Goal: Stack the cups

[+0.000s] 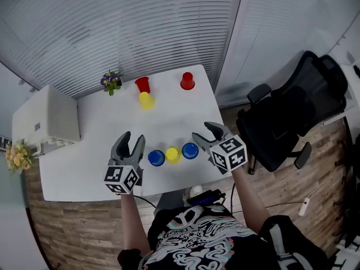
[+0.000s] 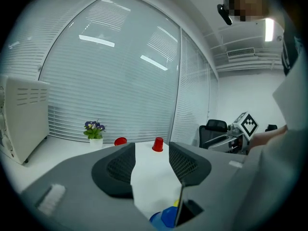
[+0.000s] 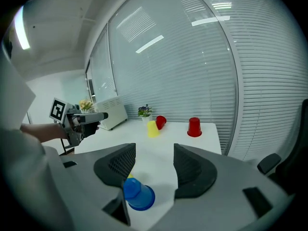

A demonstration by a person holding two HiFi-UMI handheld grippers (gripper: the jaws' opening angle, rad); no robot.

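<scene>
- The white worktop (image 1: 101, 122) is seen across the middle of the head view, with slatted blinds behind it along the top of the frame.
- A black office chair (image 1: 292, 111) is placed at the right of the frame, off the worktop's right edge.
- A white box (image 1: 48, 120) is set at the worktop's left end, at the left of the frame.
- The left tongs (image 1: 131, 139) are held at lower centre-left, over the near part of the worktop. Their jaws are seen apart in the left gripper view, with only bare worktop between them.
- The right tongs (image 1: 204, 130) are held at lower centre-right, near the worktop's right edge. Their jaws are also apart and nothing is clasped. In the right gripper view a blue cup is seen low in the frame beside the left jaw, untouched.
- Three cups are lined up between the two tongs: the left blue cup (image 1: 156, 157), the near yellow cup (image 1: 173, 154) and the right blue cup (image 1: 190, 150), each just beside the next and none stacked.
- Three more cups are found at the far edge, upper centre of the frame: the left red cup (image 1: 143, 84) with the far yellow cup (image 1: 147, 100) just beside it, and the right red cup (image 1: 187, 81) set apart and turned upside down.
- A small flower pot (image 1: 111, 82) is placed just left of the left red cup.
</scene>
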